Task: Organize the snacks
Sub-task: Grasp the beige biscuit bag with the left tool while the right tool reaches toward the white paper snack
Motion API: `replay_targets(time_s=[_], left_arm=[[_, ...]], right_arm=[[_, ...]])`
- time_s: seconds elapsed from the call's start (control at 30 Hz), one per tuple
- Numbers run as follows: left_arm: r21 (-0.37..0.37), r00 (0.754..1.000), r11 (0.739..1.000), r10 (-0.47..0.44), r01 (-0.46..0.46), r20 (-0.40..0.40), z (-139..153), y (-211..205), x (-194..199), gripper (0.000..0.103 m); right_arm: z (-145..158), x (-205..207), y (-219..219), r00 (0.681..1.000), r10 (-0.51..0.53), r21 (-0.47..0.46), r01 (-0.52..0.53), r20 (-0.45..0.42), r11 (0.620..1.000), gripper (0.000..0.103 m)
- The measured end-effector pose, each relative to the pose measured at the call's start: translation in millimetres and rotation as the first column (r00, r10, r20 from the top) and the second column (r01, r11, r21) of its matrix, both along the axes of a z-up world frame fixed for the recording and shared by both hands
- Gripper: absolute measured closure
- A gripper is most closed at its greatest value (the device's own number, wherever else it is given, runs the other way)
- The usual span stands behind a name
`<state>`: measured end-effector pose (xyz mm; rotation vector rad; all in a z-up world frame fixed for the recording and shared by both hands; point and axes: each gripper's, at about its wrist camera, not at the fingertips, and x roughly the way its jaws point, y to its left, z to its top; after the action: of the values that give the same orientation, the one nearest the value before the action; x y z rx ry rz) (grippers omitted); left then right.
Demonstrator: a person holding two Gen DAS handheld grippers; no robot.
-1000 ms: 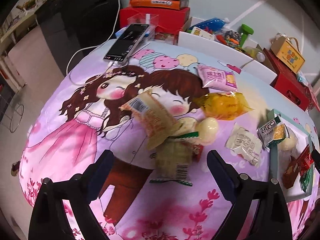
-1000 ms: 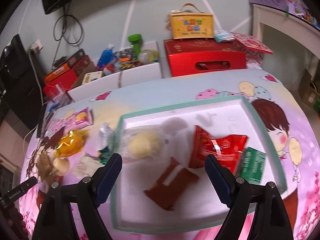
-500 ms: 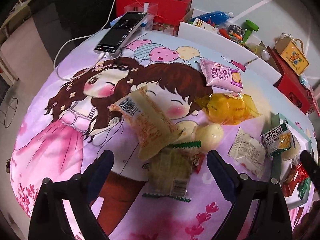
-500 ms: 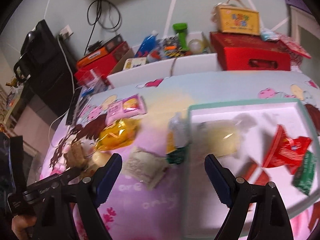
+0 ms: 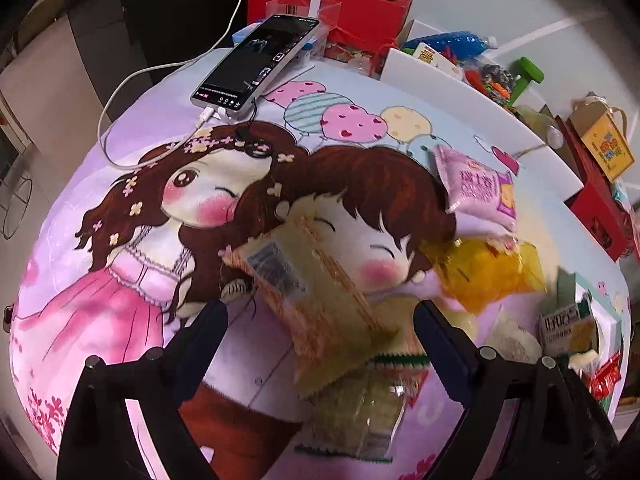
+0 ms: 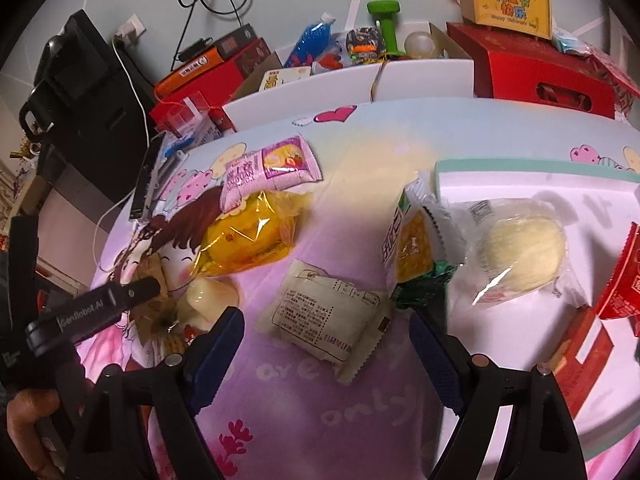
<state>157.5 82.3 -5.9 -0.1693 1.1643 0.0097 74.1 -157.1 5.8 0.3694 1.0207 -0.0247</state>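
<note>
Both grippers (image 5: pixel 320 320) (image 6: pixel 326 330) agape — seemingly empty

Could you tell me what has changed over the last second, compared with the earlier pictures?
The right tongs swung off the tray toward the loose snacks and now frame the white packet. The left tongs closed in on the tan packet. Both stayed open and empty; no snack moved.

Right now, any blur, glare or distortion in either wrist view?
Left wrist: heavy fisheye bulge, motion smear on the yellow packet and tan packet; phone sharp. Right wrist: glare streaks on the clear-wrapped bun, white printed packet sharp, dark vignette corners.
</note>
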Motion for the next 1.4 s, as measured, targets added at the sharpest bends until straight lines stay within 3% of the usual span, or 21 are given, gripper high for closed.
replay_targets(time_s=[0.67,0.83,0.9,1.0,1.1,1.3,1.4], left_arm=[[-0.003,0.998,1.000,0.030,-0.031,-0.054,-37,15,23,0.011],[0.012,0.998,1.000,0.026,-0.025,-0.049,-35,11,20,0.035],[0.012,0.999,1.000,0.024,-0.024,-0.043,-32,11,18,0.050],[0.030,0.999,0.999,0.018,-0.016,-0.036,-27,12,14,0.060],[0.036,0.999,0.999,0.015,-0.014,-0.029,-20,10,9,0.062],[0.081,1.000,0.997,-0.004,0.004,-0.005,-6,0,-3,0.063],[0.059,1.000,0.998,-0.029,0.029,0.009,2,-4,-11,0.063]], right_arm=[[-35,26,24,0.996,-0.005,-0.116,-0.005,-0.086,0.993,0.016],[-36,26,26,0.996,-0.003,-0.137,-0.008,-0.084,0.991,0.018],[-35,26,26,0.997,-0.002,-0.136,-0.008,-0.077,0.991,0.025],[-34,24,24,0.998,-0.005,-0.130,-0.004,-0.066,0.991,0.032],[-33,24,22,0.998,-0.002,-0.128,-0.006,-0.060,0.992,0.039],[-33,23,22,0.998,0.006,-0.127,-0.013,-0.058,0.992,0.040],[-33,23,22,0.998,0.015,-0.135,-0.023,-0.060,0.991,0.040]])
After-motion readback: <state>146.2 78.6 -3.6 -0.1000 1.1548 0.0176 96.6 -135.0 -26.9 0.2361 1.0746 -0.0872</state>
